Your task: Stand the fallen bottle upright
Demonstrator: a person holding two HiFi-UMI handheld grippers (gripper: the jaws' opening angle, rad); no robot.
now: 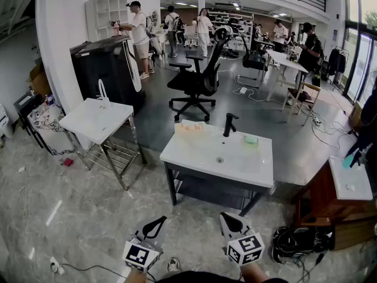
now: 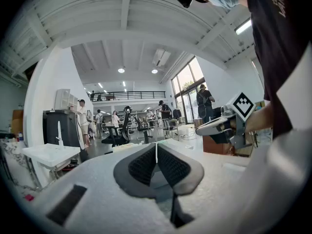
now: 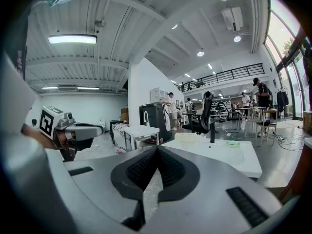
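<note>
The bottle is seen lying on its side at the rear left corner of a white sink counter, to the left of a black faucet and well apart from a small green object that rests near the counter's rear right edge. The bottle appears pale and somewhat translucent, with an orange-pink patch along its body. It is stretched lengthwise along the back edge, and its cap and finer details are too small to be made out. In the right gripper view it is seen as a low, cream-coloured shape flat on the counter, just beside the faucet's base. The left gripper is held low in front of the counter, above the marbled floor. Its jaws are clenched together, the ribbed pads meet along a thin line, and nothing is caught between them. The right gripper is held just beside it. Its jaws are likewise pressed closed at the tips and no object is held. Both grippers are kept well apart from the bottle, and the counter's front edge lies between them and it.
</note>
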